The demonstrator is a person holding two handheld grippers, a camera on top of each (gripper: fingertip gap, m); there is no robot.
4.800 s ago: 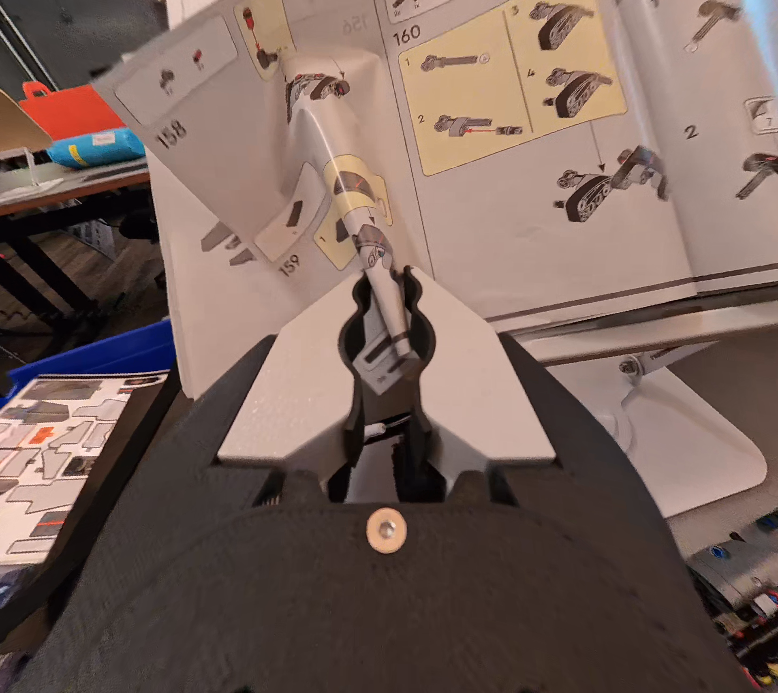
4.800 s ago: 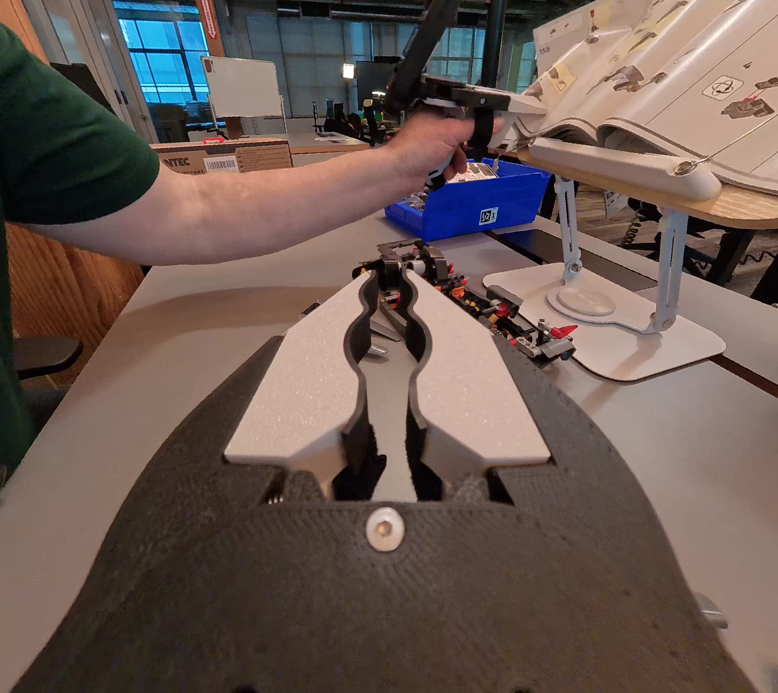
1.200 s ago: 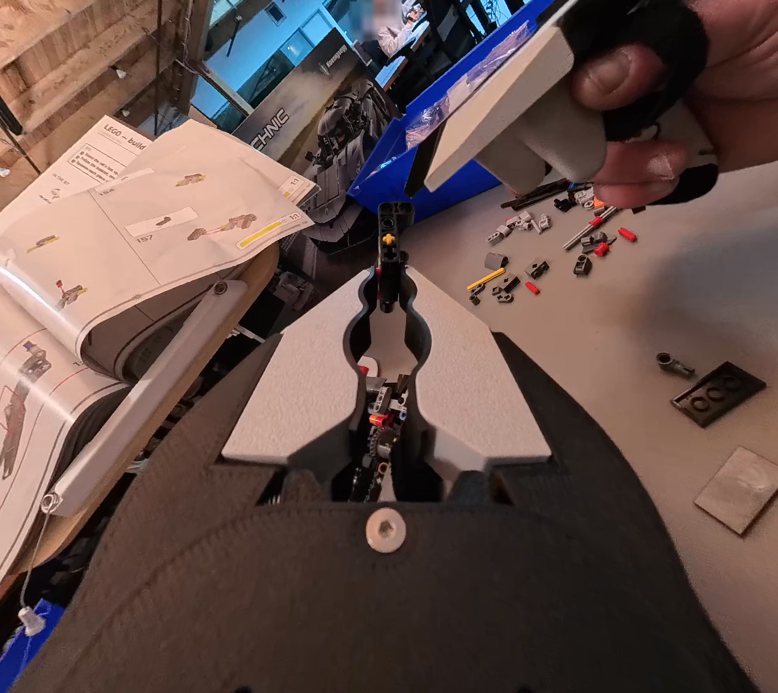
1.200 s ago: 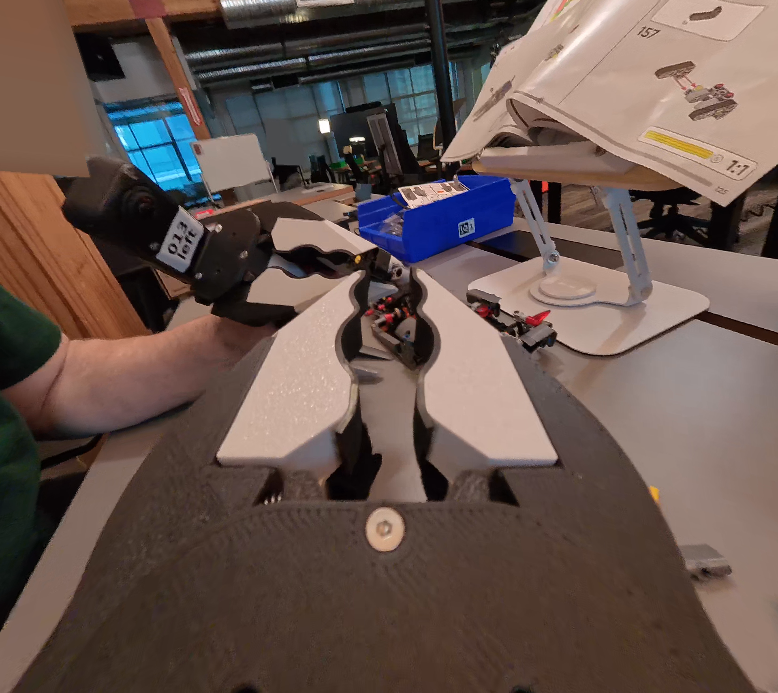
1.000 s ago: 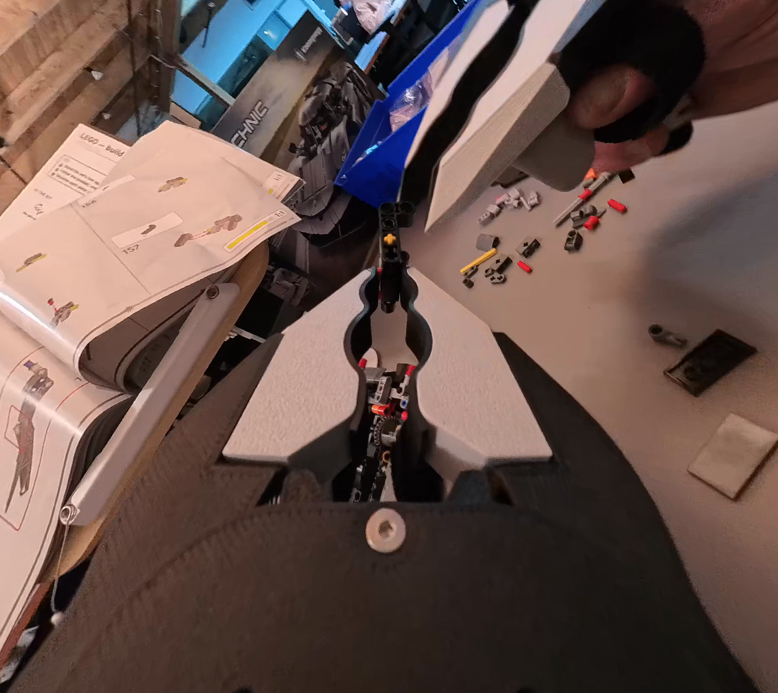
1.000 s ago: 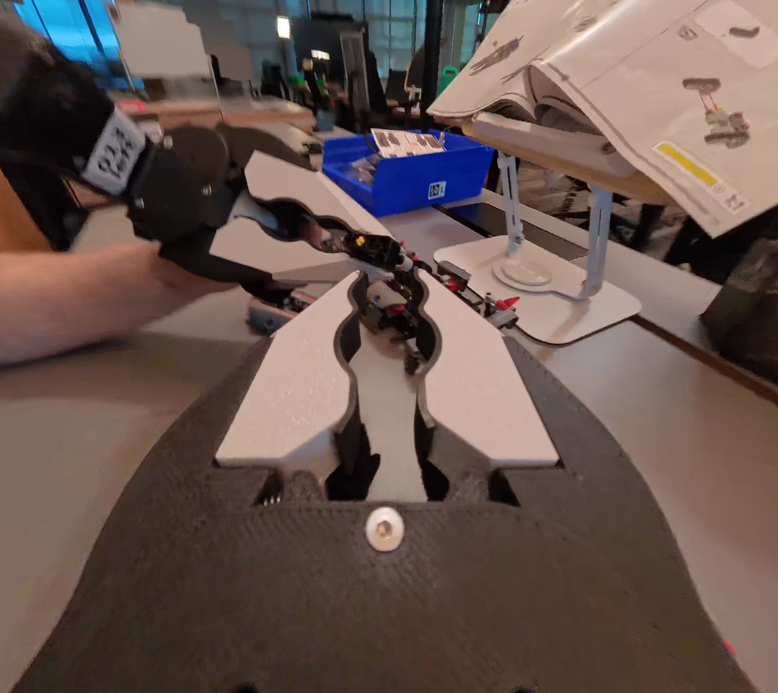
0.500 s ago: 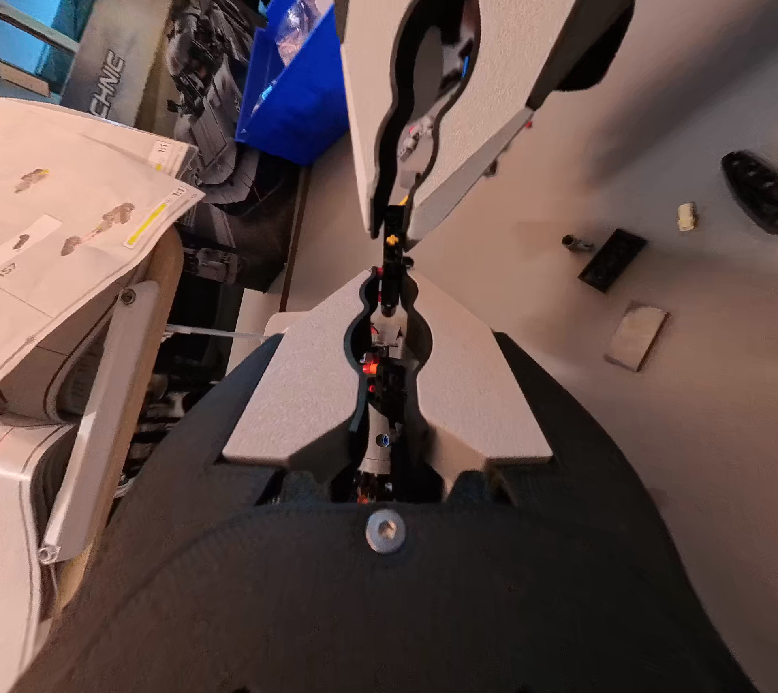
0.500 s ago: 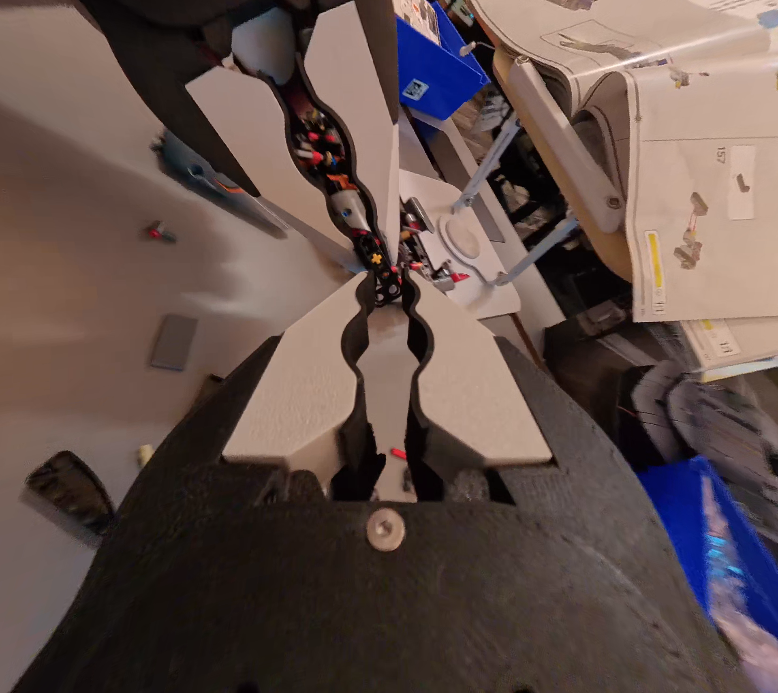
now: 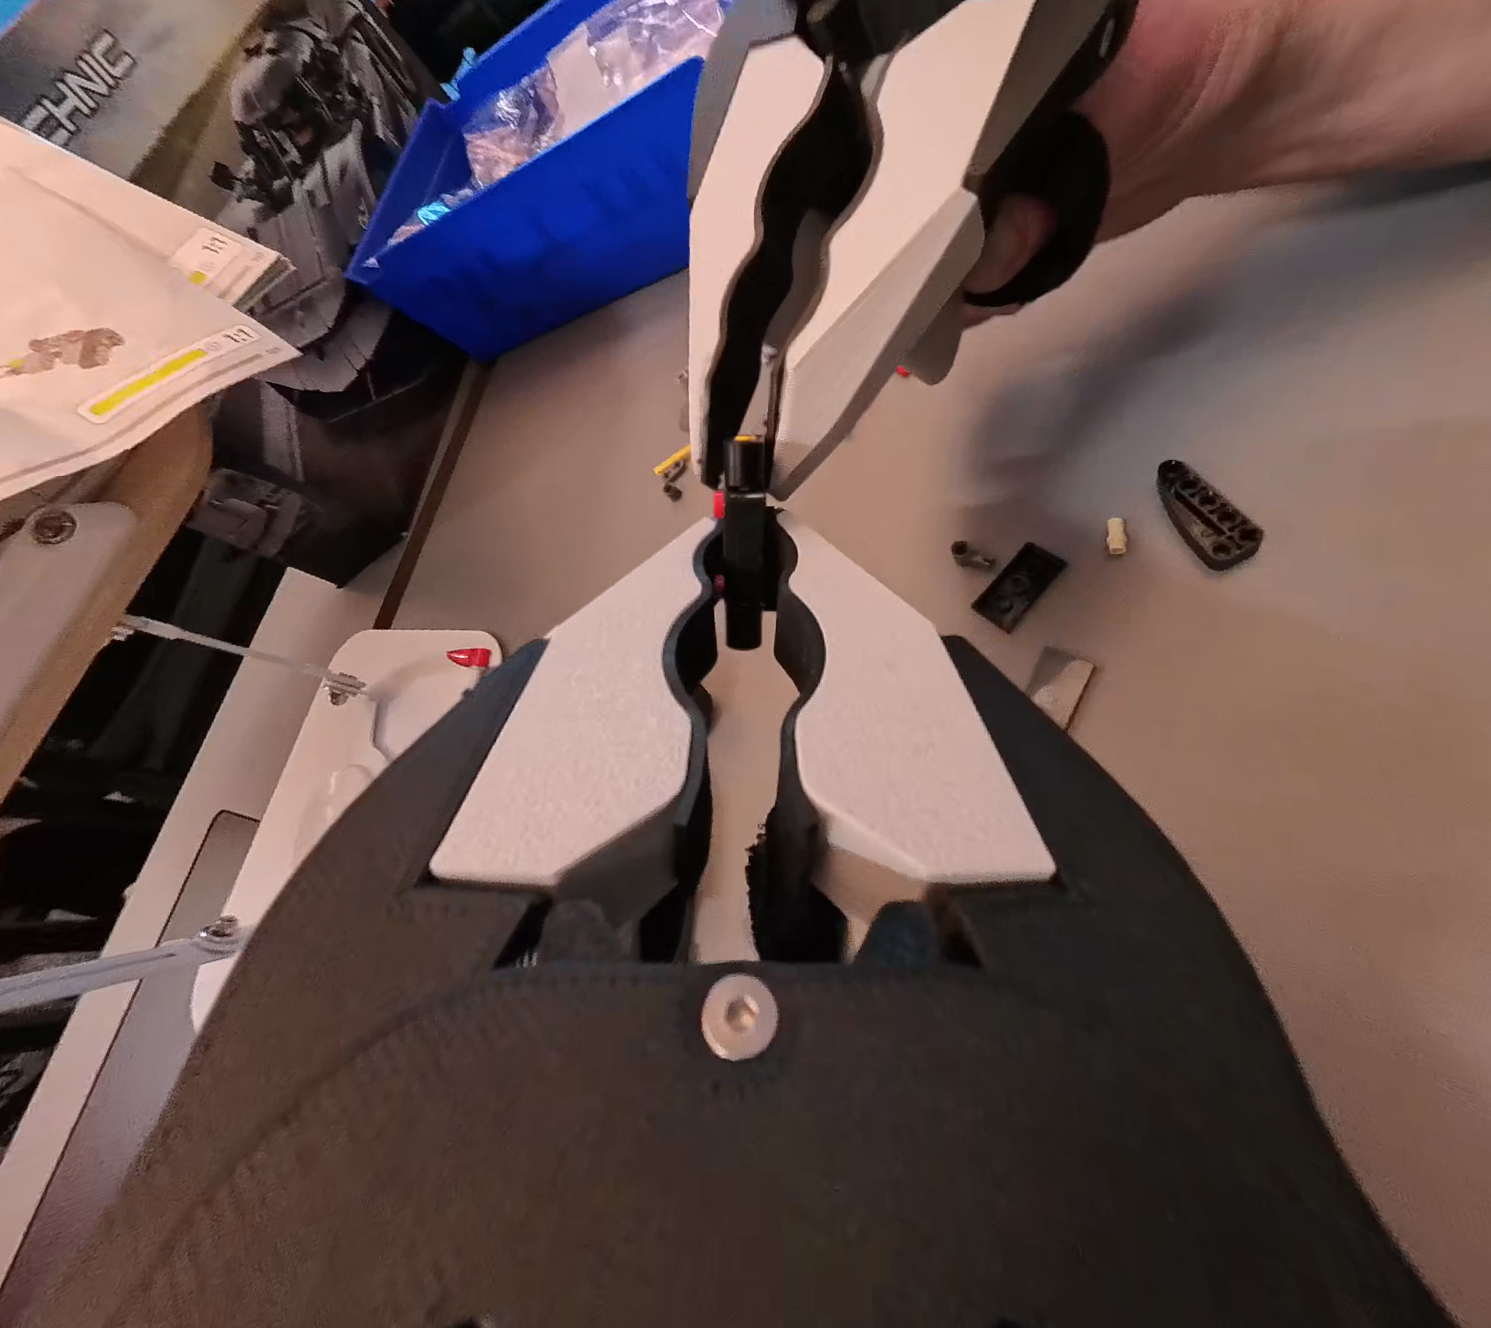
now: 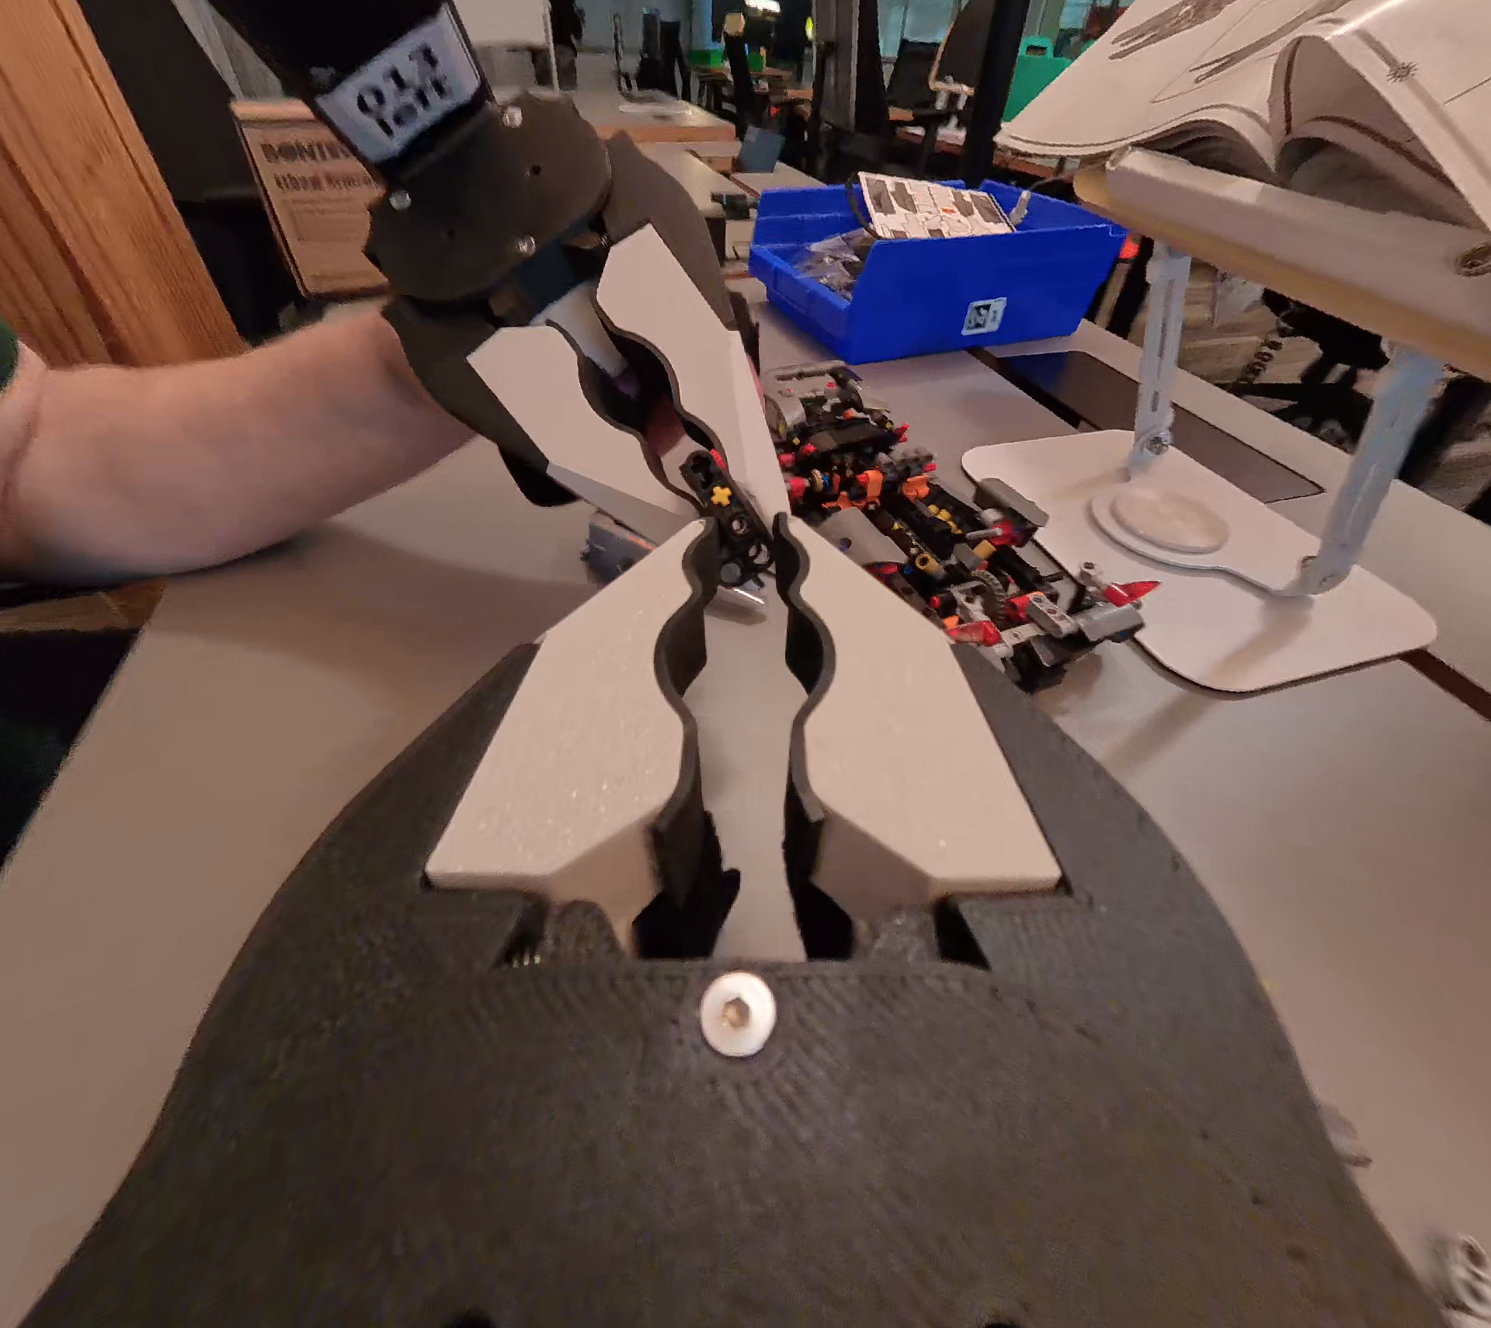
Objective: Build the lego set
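A short black lego beam (image 9: pixel 742 563) with a yellow axle end (image 10: pixel 720 494) is held in the air between both grippers. My left gripper (image 9: pixel 742 535) is shut on its near end. My right gripper (image 10: pixel 741 540) comes from the opposite side, tip to tip, and is shut on the other end; it also shows in the left wrist view (image 9: pixel 738 462). The left gripper shows in the right wrist view (image 10: pixel 730 482). The part-built lego chassis (image 10: pixel 928 539), black with red and orange bits, lies on the table behind the beam.
A blue parts bin (image 10: pixel 928 289) stands at the back. The instruction book (image 10: pixel 1307 22) rests on a white stand (image 10: pixel 1194 603). Loose pieces lie on the table: a black plate (image 9: pixel 1018 587), a black curved beam (image 9: pixel 1208 515), a grey tile (image 9: pixel 1061 684). The tips of both grippers are at nearly the same place.
The left gripper let go of the book page and now holds the black beam. The right gripper swung in to the beam's free end and closed on it.
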